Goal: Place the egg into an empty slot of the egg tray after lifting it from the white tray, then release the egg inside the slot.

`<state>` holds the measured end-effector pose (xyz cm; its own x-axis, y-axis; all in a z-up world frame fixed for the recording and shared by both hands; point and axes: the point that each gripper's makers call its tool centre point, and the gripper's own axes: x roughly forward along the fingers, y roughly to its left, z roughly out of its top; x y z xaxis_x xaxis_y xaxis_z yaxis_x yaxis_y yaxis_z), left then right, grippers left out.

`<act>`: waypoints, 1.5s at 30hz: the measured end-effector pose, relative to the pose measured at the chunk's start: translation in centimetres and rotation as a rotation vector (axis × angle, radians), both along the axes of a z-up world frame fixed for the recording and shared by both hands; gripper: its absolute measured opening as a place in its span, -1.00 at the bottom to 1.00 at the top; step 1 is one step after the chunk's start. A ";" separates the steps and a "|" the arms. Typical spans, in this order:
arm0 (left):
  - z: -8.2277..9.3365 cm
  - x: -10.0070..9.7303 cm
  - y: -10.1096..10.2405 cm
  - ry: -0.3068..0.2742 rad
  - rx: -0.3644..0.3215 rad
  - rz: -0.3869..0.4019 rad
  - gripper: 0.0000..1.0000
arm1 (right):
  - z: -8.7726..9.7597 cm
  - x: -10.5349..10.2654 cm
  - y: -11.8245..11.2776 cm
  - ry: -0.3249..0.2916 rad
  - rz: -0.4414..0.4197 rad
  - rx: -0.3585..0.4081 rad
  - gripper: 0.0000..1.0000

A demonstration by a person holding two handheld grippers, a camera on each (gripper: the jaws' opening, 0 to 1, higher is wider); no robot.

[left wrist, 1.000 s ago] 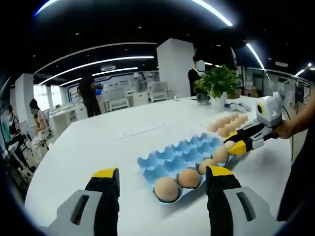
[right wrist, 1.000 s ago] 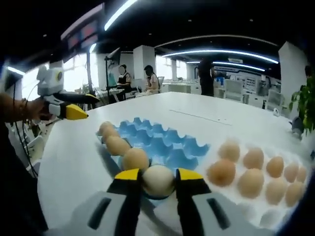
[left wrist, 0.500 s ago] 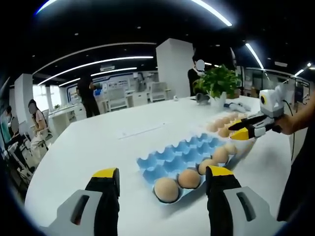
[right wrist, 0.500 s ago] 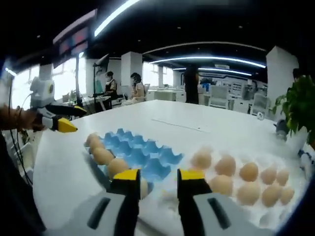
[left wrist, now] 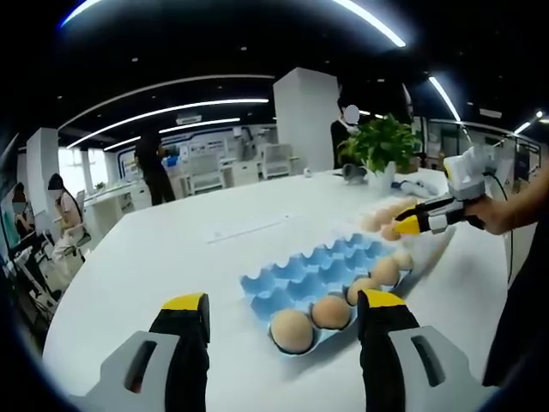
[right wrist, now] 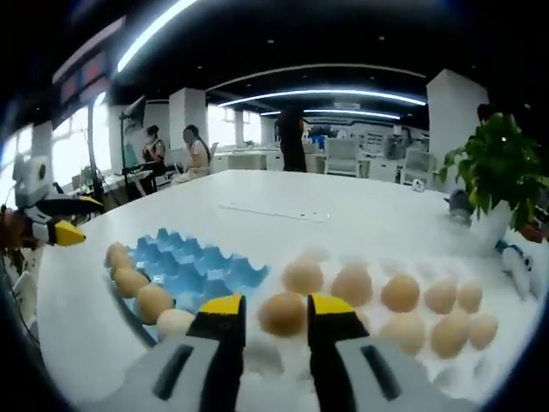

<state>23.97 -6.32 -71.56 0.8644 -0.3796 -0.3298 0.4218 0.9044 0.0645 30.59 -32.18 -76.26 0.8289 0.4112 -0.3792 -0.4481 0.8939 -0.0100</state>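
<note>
Your right hand-held gripper (right wrist: pixel 276 319) stood with its yellow-tipped black jaws apart and nothing between them, poised over the white tray (right wrist: pixel 515 330) and framing a smooth tan egg (right wrist: pixel 283 312) that lay in a hollow there. More eggs, matte and oval, filled the moulded white tray beyond that one in two rough rows. Just beside the white tray sat the blue egg tray (right wrist: pixel 202 268), a ridged moulded sheet of peaked cups; along its near edge a row of four eggs rested in slots, the palest egg (right wrist: pixel 174 323) nearest your right hand-held gripper, and the remaining cups were bare.

Your left hand-held gripper (left wrist: pixel 283 318) hung low over the near end of the egg tray (left wrist: pixel 313 270), jaws wide apart and holding nothing. From that side your right hand-held gripper (left wrist: pixel 405 227) was seen at the far end of the egg tray, over the eggs on the white tray.

You worked on a broad, smooth white worktop (left wrist: pixel 163 257) with a rounded edge. A leafy potted plant (right wrist: pixel 497 176) stood beyond the white tray. Around the worktop lay an open office with curved ceiling strip lights, white columns, desks, and people standing and sitting far behind.
</note>
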 end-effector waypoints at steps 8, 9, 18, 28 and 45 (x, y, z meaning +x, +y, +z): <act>-0.1 0.0 0.0 0.007 0.002 0.002 0.42 | -1.2 0.6 0.0 0.058 0.031 -0.082 -0.45; -0.1 0.1 0.0 0.007 0.002 0.001 0.42 | -1.2 0.7 0.1 0.057 0.035 -0.084 -0.46; -0.4 0.1 0.0 0.014 -0.001 0.005 0.41 | -1.7 1.0 0.1 0.020 0.146 -0.262 -0.51; -0.4 0.2 -0.1 0.014 -0.002 0.010 0.41 | -0.5 1.1 -0.8 0.037 0.108 -0.118 -0.55; -0.4 0.3 0.0 0.017 -0.001 0.011 0.46 | 2.0 1.2 -0.5 0.013 0.091 -0.030 -0.54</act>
